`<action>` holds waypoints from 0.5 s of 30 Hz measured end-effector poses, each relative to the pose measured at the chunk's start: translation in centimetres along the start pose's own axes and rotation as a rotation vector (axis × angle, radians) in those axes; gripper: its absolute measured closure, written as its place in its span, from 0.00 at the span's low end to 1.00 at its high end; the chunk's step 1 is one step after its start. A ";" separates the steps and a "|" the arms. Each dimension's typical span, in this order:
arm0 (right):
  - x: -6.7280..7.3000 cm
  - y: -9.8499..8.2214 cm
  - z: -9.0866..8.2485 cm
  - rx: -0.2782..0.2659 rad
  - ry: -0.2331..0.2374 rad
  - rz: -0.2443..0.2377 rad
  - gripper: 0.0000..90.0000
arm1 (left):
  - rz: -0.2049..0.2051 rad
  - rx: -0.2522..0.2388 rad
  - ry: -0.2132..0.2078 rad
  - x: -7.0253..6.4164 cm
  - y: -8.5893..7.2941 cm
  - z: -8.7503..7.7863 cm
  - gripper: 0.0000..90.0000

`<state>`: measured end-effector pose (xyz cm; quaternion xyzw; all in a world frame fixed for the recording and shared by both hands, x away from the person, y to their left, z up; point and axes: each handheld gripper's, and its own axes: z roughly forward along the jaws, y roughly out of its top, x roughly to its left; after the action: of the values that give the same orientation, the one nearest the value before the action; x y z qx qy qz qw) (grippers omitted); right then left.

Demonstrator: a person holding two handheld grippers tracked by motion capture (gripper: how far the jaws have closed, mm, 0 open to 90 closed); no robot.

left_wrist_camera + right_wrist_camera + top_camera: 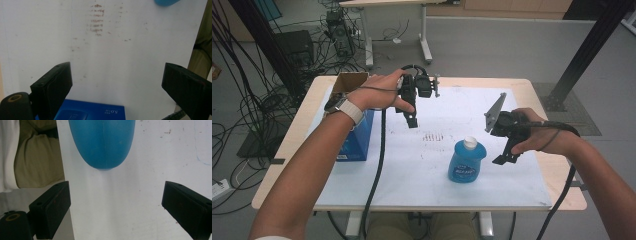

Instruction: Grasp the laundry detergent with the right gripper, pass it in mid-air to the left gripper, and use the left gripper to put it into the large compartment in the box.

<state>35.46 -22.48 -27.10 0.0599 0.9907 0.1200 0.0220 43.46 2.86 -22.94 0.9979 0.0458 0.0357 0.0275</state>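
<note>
The blue bottle (pixel 466 162) stands upright on the white sheet (pixel 412 175) that covers the counter (pixel 297 145), its white cap (pixel 470 143) on top, so its long axis runs up from the sheet. It sits just beside the right gripper (pixel 508 155), toward the person's left of it and slightly lower in the high view. That gripper's jaws stand wide with nothing between them. The right hand (pixel 539 135) is plainly the nearer one to the bottle.

The left gripper (pixel 411 119) hangs well apart from the bottle, up and toward the far side of the counter, with its jaws wide too and holding nothing. Below and to the side of it stands a blue box (pixel 357 135), with an open cardboard box (pixel 349 82) behind that.

In the right gripper view the bottle's rounded blue body (pixel 102 142) lies straight ahead of the jaws and a little to one side of the midline, with bare sheet between; this suggests a short forward reach would bring it between the pads. The high view cannot give that alignment, but it alone shows the bottle's cap and label. The left gripper view shows brown smudges (pixel 96 20) on the sheet ahead, a corner of the blue box (pixel 92 111) close under the jaws, and just an edge of the bottle (pixel 166 2) far off.
</note>
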 end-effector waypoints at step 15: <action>0.2 -0.3 -0.4 -0.029 -0.021 0.014 0.08 | -0.003 -0.001 0.003 -0.1 -0.1 -0.2 0.11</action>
<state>35.18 -22.85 -26.84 0.0676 0.9881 0.1340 0.0327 43.33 3.00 -22.78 0.9978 0.0473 0.0374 0.0279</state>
